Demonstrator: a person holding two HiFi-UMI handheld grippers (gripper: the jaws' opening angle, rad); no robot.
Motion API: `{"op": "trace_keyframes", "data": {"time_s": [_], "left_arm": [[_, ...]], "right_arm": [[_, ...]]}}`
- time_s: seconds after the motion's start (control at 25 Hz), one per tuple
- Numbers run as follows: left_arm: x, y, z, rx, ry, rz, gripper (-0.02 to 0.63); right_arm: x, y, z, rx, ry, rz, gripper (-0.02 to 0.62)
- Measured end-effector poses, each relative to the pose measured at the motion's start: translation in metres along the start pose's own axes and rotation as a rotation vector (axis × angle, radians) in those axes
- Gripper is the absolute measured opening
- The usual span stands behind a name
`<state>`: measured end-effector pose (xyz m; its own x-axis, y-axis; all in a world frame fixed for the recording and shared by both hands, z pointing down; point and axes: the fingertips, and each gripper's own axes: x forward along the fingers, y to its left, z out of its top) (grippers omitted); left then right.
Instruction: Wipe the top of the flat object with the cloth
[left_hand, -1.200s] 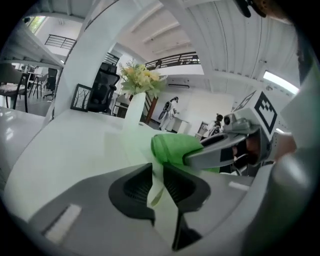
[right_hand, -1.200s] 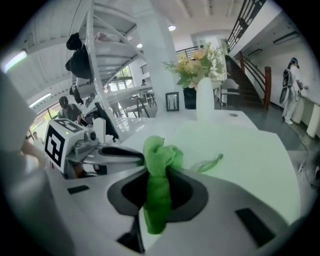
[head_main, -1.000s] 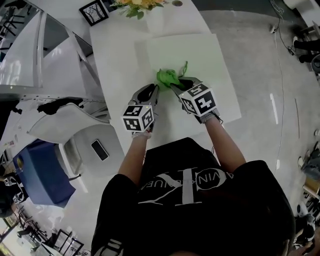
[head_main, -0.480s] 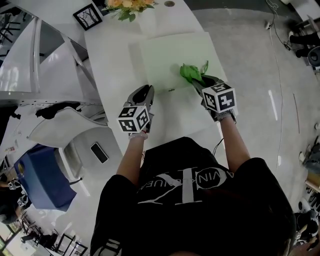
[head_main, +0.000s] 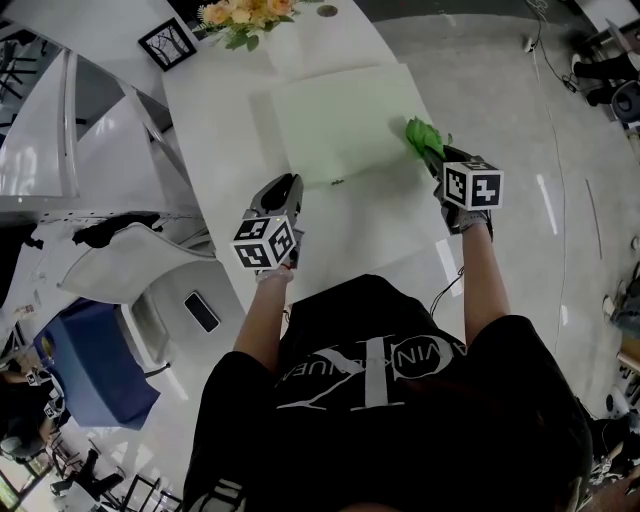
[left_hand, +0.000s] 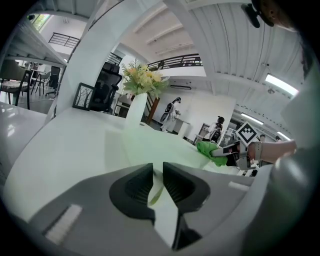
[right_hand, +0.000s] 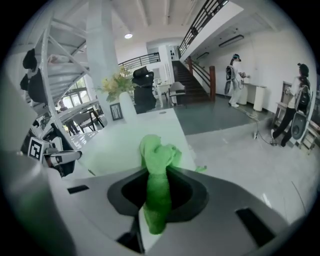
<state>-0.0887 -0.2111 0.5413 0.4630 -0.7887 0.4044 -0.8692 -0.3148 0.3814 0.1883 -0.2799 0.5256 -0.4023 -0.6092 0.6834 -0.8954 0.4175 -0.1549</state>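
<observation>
Right tool (head_main: 432, 153) has dragged cloth (head_main: 421, 135) to mat's (head_main: 340, 120) right edge.

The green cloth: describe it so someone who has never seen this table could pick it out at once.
On the long white table lies a pale green mat. At the mat's right edge, the right hand-held gripper pinches the cloth, a small crumpled wad, far brighter green than the mat.

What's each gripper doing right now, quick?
Left gripper: closed on the near edge of the flat green object.
Right gripper: closed on the green cloth.
</observation>
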Motion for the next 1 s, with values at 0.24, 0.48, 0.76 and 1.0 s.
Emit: {"op": "trace_keyframes", "data": {"time_s": [0.24,0.48,0.76,1.0], "left_arm": [[0.0,-0.001,0.0,0.003,0.004,0.001,0.072],[0.0,0.002,-0.001,-0.024,0.002,0.001,0.072],[-0.012,0.012,0.021,-0.085,-0.138,-0.024,0.057],[-0.027,0.018,0.032,-0.041,-0.171,0.037,0.017]], "right_arm": [[-0.003,-0.019,0.001,0.01,0.0,-0.058,0.065],[-0.006,-0.055,-0.001,-0.011,0.027,-0.232,0.066],[-0.031,-0.077,0.011,-0.019,-0.125,-0.357,0.066],[-0.044,-0.051,0.025,0.004,-0.24,-0.253,0.066]]}}
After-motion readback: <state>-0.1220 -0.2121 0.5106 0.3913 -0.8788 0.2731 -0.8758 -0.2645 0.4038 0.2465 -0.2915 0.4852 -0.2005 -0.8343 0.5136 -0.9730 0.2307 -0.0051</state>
